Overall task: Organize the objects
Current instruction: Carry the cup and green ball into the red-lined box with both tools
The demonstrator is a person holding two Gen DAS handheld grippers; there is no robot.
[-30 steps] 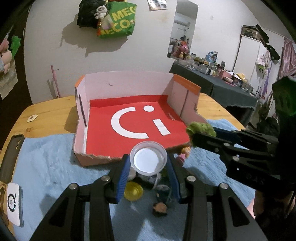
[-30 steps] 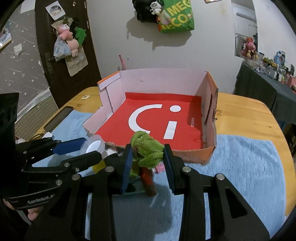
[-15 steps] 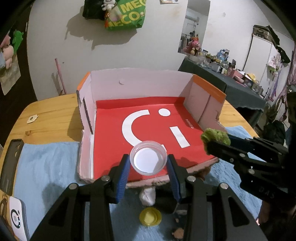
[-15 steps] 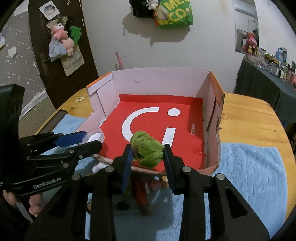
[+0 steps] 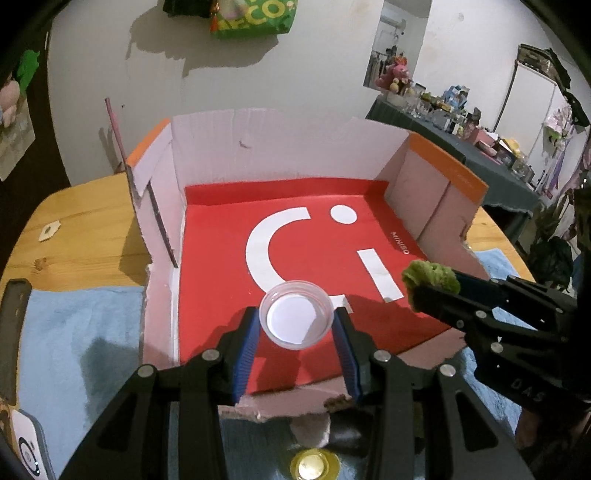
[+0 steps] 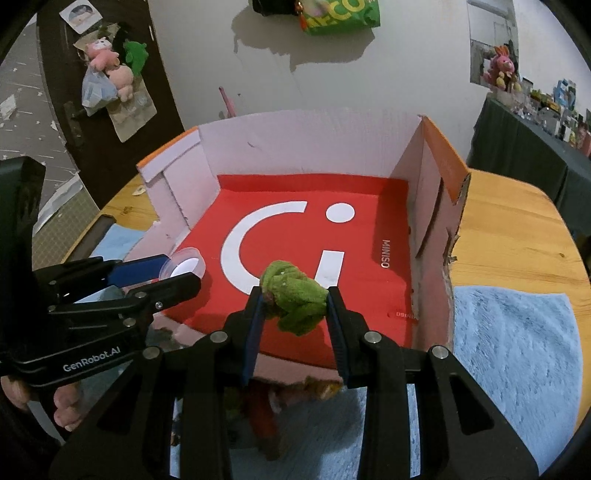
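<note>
While a second ago both loads hung over the blue mat short of the torn near wall, they now hang over the red floor of the cardboard box [image 5: 207, 158]. The left gripper [image 5: 294, 325], narrowly parted, clamps a clear plastic cup [image 5: 293, 319]; the right gripper [image 6: 295, 304] pinches a green plush toy [image 6: 293, 295]. Release looks next. Nearer, small items on the mat [image 6: 517, 332] sit mostly hidden beneath the fingers, hard to identify.

Domestic room, lived-in. Evidence: round wooden table [image 6: 517, 236] with blue fleece cloth [image 6: 513, 350]; plush toys [image 6: 110, 70] hung on the dark door [image 6: 48, 122] at far left; green shopping bag [image 5: 255, 16] on the white wall; cluttered side table [image 5: 476, 147] of trinkets at far right.
</note>
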